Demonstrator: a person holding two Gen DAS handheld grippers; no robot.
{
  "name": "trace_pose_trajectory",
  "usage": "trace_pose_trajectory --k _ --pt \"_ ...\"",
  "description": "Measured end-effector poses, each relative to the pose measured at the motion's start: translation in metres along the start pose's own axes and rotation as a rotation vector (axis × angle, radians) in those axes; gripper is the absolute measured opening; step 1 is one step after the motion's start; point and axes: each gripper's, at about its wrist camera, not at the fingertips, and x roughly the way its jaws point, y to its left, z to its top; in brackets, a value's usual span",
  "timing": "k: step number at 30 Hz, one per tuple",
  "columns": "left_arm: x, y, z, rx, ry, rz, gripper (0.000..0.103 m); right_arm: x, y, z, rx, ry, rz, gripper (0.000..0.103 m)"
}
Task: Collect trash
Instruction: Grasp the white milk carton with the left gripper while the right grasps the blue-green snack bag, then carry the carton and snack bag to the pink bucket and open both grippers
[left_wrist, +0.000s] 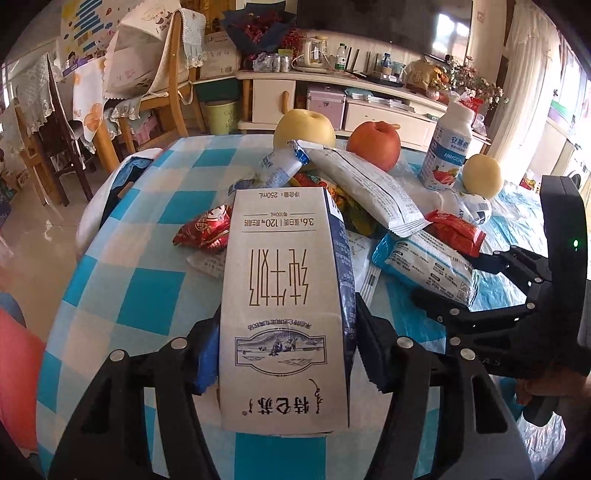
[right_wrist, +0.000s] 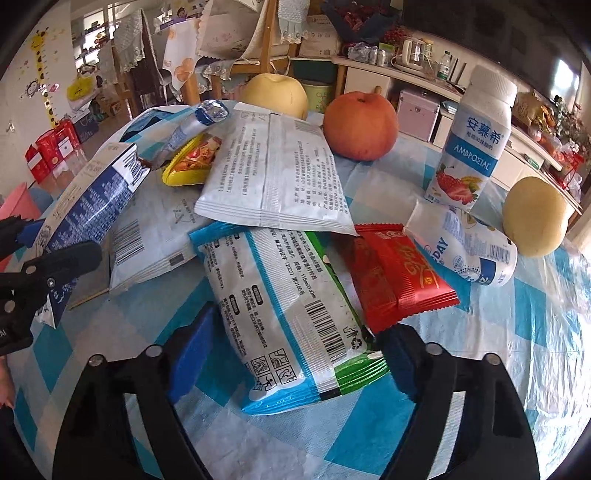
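In my left wrist view the left gripper (left_wrist: 284, 354) has its jaws closed against both sides of a milk carton (left_wrist: 284, 295), a tall pale box with a dark blue side panel, gold characters and a small blue landscape drawing; it fills the centre of the frame, above the blue-and-white checked tablecloth (left_wrist: 129, 258). Moving right, my right gripper (right_wrist: 291, 354) has its jaws spread wide on either side of a white-and-blue wrapper (right_wrist: 288, 314) with a green end and a barcode, lying low centre in the right wrist view; the pads are not touching it. Behind it I count one large white packet (right_wrist: 273, 170), one red packet (right_wrist: 399, 277), one yellow wrapper (right_wrist: 190, 162), and two yoghurt bottles, the standing bottle (right_wrist: 469, 147) and the fallen bottle (right_wrist: 469, 243). I count three fruits: a red apple (right_wrist: 360, 125) and two yellow pears, the far pear (right_wrist: 277, 94) and the right pear (right_wrist: 535, 218).
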Motion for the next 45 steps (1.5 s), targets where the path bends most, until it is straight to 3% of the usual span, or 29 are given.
trace_pose_trajectory --k 4,10,25,32,37,45 --pt "-0.005 0.005 0.001 -0.016 -0.016 -0.018 0.063 -0.006 0.008 -0.002 -0.042 -0.01 -0.006 0.058" --pt "-0.017 0.017 0.001 -0.03 -0.048 -0.02 0.063 -0.011 0.011 -0.006 -0.016 -0.006 0.001 0.046" --pt "-0.053 0.059 -0.006 -0.112 -0.129 -0.026 0.063 -0.049 0.047 -0.017 0.099 -0.093 0.092 0.043" --pt "-0.074 0.089 -0.01 -0.204 -0.183 0.049 0.063 -0.066 0.087 -0.01 0.119 -0.144 0.187 0.043" --pt "-0.087 0.109 -0.01 -0.266 -0.218 0.11 0.063 -0.069 0.106 -0.004 0.199 -0.138 0.274 0.043" --pt "-0.117 0.173 -0.018 -0.484 -0.299 0.223 0.063 -0.073 0.154 0.007 0.303 -0.133 0.406 0.043"
